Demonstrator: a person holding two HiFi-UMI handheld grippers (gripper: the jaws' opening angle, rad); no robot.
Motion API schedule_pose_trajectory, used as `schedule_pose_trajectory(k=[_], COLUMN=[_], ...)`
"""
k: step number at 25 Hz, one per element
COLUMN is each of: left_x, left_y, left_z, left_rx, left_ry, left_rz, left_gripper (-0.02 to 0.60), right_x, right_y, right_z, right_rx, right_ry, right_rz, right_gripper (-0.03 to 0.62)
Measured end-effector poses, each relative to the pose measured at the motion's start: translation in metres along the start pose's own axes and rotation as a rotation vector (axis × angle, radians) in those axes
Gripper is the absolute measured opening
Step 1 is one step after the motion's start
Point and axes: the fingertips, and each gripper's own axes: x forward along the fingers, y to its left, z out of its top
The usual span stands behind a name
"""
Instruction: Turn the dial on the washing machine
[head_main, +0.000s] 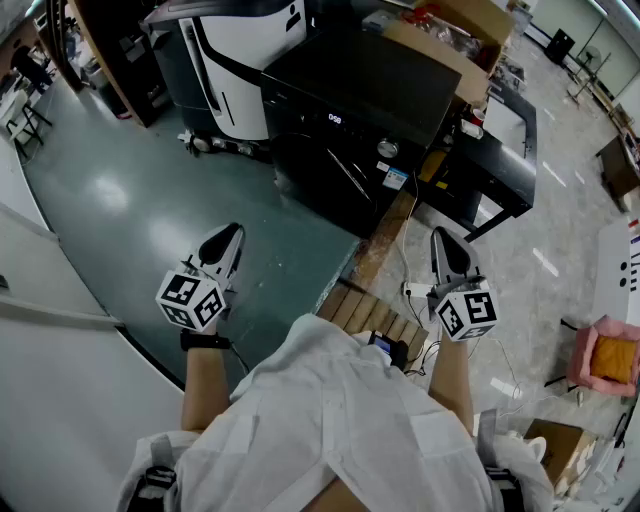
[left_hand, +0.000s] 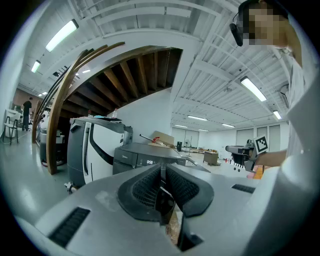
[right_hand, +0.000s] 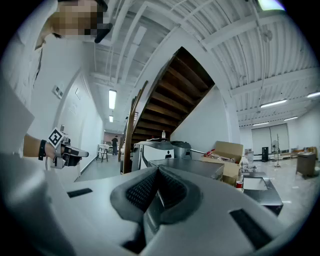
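A: Dial (head_main: 388, 148) turned yet?
B: Nope. Left gripper (head_main: 233, 233) and right gripper (head_main: 443, 238) both clenched on nothing, near the body. Dial's on the washer (head_main: 350, 90) front, well ahead, untouched. Whole job's left.

The washing machine (head_main: 350, 100) is showing one lit readout on its display (head_main: 335, 119): white digits reading 0, 5 and then an 8 or a 9, the last digit being too small to settle. A blue-and-white sticker (head_main: 396, 179) is sitting on its front, its print too small to read. The cubes on the left gripper (head_main: 232, 235) and right gripper (head_main: 446, 240) are carrying black-and-white square code markers, patterns and not letters.
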Motion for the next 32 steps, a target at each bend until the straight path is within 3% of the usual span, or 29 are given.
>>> schedule_pose_trajectory(k=[9,19,25,32], left_x=[0.000,-0.009,-0.012,0.001], left_y=[0.008,0.022,0.043,0.062], left_z=[-0.005,-0.018,-0.024,-0.020], left_rx=[-0.014,-0.063,-0.083,-0.093], left_ry=[0.011,0.014,0.021,0.046], left_rz=[-0.005,0.031,0.088,0.151], left_gripper=[0.037,0.037,0.037,0.037], right_x=[0.005,0.018,0.056,0.121], right_y=[0.008,0.020,0.018,0.000], right_z=[-0.003,-0.014,-0.025,-0.040], right_rx=[-0.003,0.041,0.041,0.000], right_ry=[0.017,0.038,0.074,0.146], right_rz=[0.010,0.081,0.123,0.185], right_gripper=[0.000,0.002,0.003,0.057])
